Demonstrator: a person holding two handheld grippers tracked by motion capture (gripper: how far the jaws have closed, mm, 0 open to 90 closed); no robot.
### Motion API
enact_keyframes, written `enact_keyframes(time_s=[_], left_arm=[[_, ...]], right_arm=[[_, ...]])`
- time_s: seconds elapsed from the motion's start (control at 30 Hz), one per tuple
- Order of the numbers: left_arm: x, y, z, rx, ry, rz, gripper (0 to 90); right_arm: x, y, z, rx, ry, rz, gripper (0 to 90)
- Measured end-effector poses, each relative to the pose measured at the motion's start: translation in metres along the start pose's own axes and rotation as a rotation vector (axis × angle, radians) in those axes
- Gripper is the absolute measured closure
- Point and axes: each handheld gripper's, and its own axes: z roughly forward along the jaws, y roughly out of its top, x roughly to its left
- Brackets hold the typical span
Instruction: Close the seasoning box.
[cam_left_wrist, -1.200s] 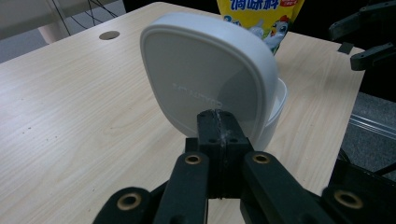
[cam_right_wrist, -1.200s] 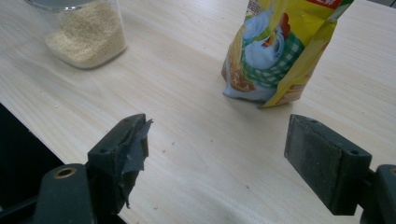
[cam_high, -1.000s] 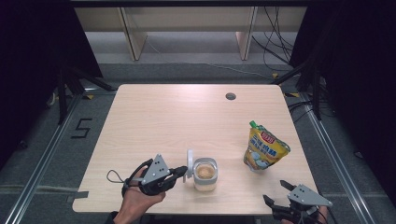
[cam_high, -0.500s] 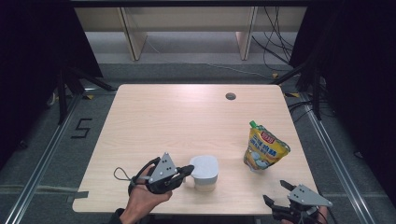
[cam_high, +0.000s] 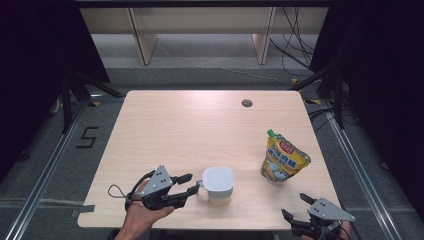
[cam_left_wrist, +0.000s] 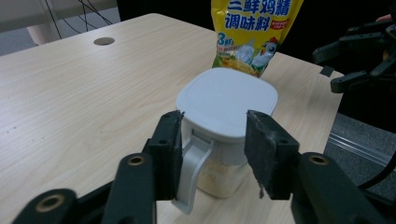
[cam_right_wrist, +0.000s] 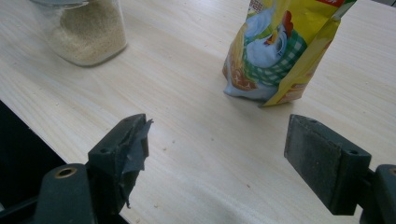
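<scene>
The seasoning jar (cam_high: 218, 185) stands near the table's (cam_high: 190, 125) front edge, its white flip lid (cam_left_wrist: 227, 103) down, granules showing through the clear wall. We judge the step in hand to be letting go after closing that lid, so we should back the left gripper (cam_high: 191, 184) straight away from the jar handle (cam_left_wrist: 193, 172) without snagging it. Its jaws have just been opening and now stand about half apart, flanking the lid without pressing it (nothing held). Our right gripper (cam_high: 295, 208) rests released, wide, near the yellow chicken-seasoning pouch (cam_high: 282, 161).
</scene>
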Motion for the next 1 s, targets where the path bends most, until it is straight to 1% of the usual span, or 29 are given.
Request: enact_keyframes(time_s=[0.03, 0.07, 0.1, 0.17, 0.2, 0.23, 0.27, 0.3, 0.37, 0.4, 0.43, 0.47, 0.5, 0.53, 0.57, 0.6, 0.63, 0.67, 0.7, 0.73, 0.77, 0.8, 0.83, 0.87, 0.9, 0.93, 0.97, 1.0], left_arm=[[0.002, -0.002, -0.001, 0.005, 0.002, 0.004, 52.8], [0.002, -0.004, -0.002, 0.003, 0.002, 0.000, 51.9], [0.002, -0.007, -0.002, 0.000, -0.006, -0.016, 50.8], [0.004, -0.011, -0.004, 0.011, -0.005, -0.004, 47.1], [0.004, -0.014, -0.005, 0.015, 0.001, -0.015, 45.3], [0.005, -0.017, -0.006, 0.022, -0.005, -0.015, 44.2], [0.006, -0.020, -0.006, 0.029, 0.002, -0.009, 43.4], [0.005, -0.023, -0.006, 0.027, 0.000, -0.041, 41.7], [0.007, -0.030, -0.006, 0.052, -0.005, -0.022, 38.7], [0.008, -0.032, -0.006, 0.050, -0.012, -0.018, 37.1], [0.009, -0.035, -0.006, 0.058, -0.010, -0.012, 36.1], [0.009, -0.037, -0.006, 0.063, -0.011, -0.015, 35.8], [0.009, -0.040, -0.006, 0.067, -0.007, -0.042, 35.7], [0.010, -0.042, -0.006, 0.076, -0.003, -0.030, 35.2], [0.011, -0.043, -0.006, 0.076, -0.008, -0.028, 34.3], [0.010, -0.046, -0.006, 0.085, 0.002, -0.050, 33.4], [0.010, -0.047, -0.005, 0.081, -0.005, -0.061, 32.3], [0.010, -0.048, -0.006, 0.094, -0.007, -0.054, 31.8], [0.010, -0.050, -0.005, 0.091, -0.006, -0.054, 31.2], [0.009, -0.051, -0.006, 0.100, 0.000, -0.050, 30.7], [0.008, -0.052, -0.006, 0.098, -0.007, -0.056, 30.0], [0.007, -0.053, -0.006, 0.105, -0.009, -0.042, 29.6], [0.006, -0.055, -0.006, 0.104, -0.011, -0.046, 28.9], [0.004, -0.058, -0.006, 0.108, -0.010, -0.051, 28.4], [0.002, -0.059, -0.007, 0.120, -0.002, -0.041, 27.8], [0.001, -0.061, -0.007, 0.125, -0.004, -0.042, 27.2], [0.000, -0.062, -0.007, 0.131, -0.010, -0.036, 26.8], [-0.001, -0.063, -0.007, 0.139, -0.009, -0.023, 26.1]], right_arm=[[-0.003, 0.001, 0.001, -0.012, 0.005, -0.033, 22.8], [-0.003, 0.001, 0.001, -0.017, 0.001, -0.041, 22.7], [-0.003, 0.001, 0.002, -0.016, 0.004, -0.043, 22.8], [-0.002, 0.000, 0.002, -0.018, -0.004, -0.048, 22.8], [-0.003, 0.001, 0.003, -0.023, -0.002, -0.061, 22.8], [-0.004, 0.001, 0.003, -0.025, -0.001, -0.067, 22.8], [-0.004, 0.001, 0.003, -0.024, -0.001, -0.067, 22.8], [-0.003, 0.001, 0.002, -0.014, 0.002, -0.054, 22.8], [-0.005, 0.001, 0.003, -0.029, -0.012, -0.082, 22.7], [-0.002, 0.001, 0.003, -0.011, 0.011, -0.047, 22.7], [-0.003, 0.001, 0.003, -0.015, 0.009, -0.050, 22.8], [-0.004, 0.001, 0.003, -0.024, -0.001, -0.065, 22.7], [-0.003, 0.001, 0.002, -0.013, 0.002, -0.053, 22.8], [-0.002, 0.000, 0.002, -0.007, 0.001, -0.040, 22.8], [-0.001, 0.000, 0.002, -0.006, 0.007, -0.027, 22.7], [-0.002, 0.000, 0.003, -0.017, 0.008, -0.039, 22.7], [-0.003, 0.000, 0.003, -0.032, -0.005, -0.063, 22.7], [-0.003, 0.000, 0.003, -0.031, -0.001, -0.062, 22.6], [-0.004, 0.000, 0.004, -0.030, 0.002, -0.063, 22.5], [-0.003, 0.000, 0.004, -0.030, 0.003, -0.059, 22.3], [-0.003, 0.000, 0.003, -0.025, 0.004, -0.060, 22.1], [-0.003, 0.000, 0.003, -0.023, 0.005, -0.061, 21.8], [-0.002, 0.001, 0.003, -0.013, 0.022, -0.050, 21.2], [-0.003, 0.001, 0.004, -0.025, 0.020, -0.070, 21.1], [-0.003, 0.001, 0.005, -0.030, 0.036, -0.071, 20.9], [-0.003, 0.001, 0.004, -0.022, 0.026, -0.074, 20.6], [-0.002, 0.000, 0.005, -0.029, 0.029, -0.076, 20.1], [-0.001, 0.000, 0.004, -0.015, 0.037, -0.058, 19.3]])
